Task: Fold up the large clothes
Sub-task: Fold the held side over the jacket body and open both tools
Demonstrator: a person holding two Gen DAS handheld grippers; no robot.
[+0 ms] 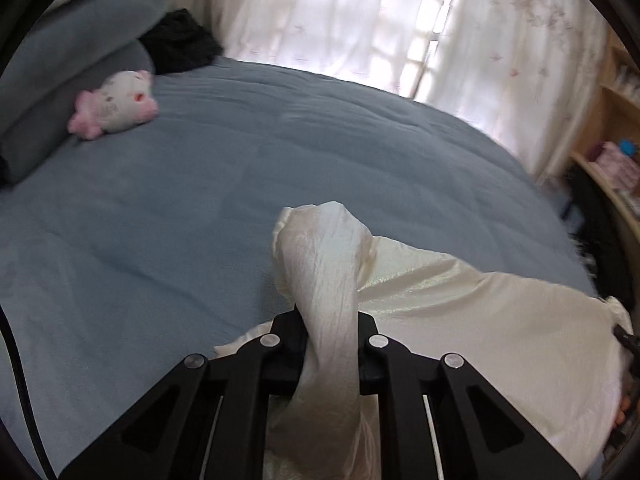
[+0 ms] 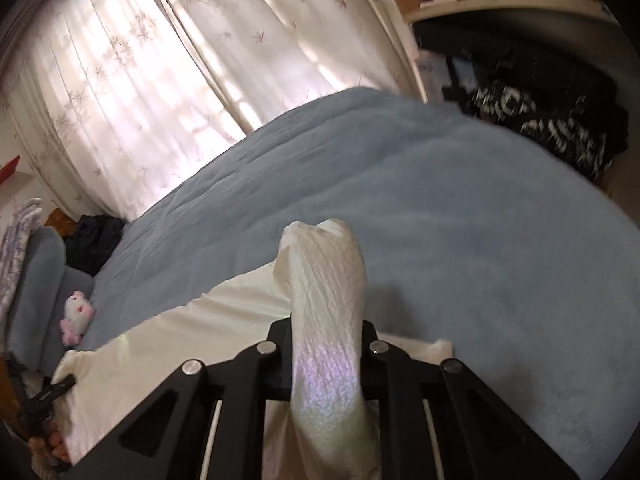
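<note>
A blue blanket (image 1: 200, 208) covers the bed and fills most of both views. Behind it, from 11 to 2 o'clock in the left wrist view, hang pale curtains (image 1: 360, 20) with light coming through them.

The cream garment (image 1: 460, 320) lies on the blanket's near edge, spread out toward 4 o'clock in the left wrist view and toward 8 o'clock in the right wrist view (image 2: 168, 320). A bunched fold of it rises between each pair of fingers and stands up past the tips.

The left gripper (image 1: 328, 344), at 6 o'clock in its own view, is clamped on one bunched fold of the garment. The right gripper (image 2: 326, 356), also at 6 o'clock in its view, is clamped on another.

Grey pillows (image 1: 60, 60) are stacked at 10 o'clock in the left wrist view, with dark clothes (image 1: 180, 44) just behind them. A dark printed cloth (image 2: 540, 120) hangs at 2 o'clock in the right wrist view, under wooden shelves (image 2: 500, 4).

A pink and white plush toy (image 1: 116, 104) lies on the blanket at 10 o'clock, touching the pillows.
</note>
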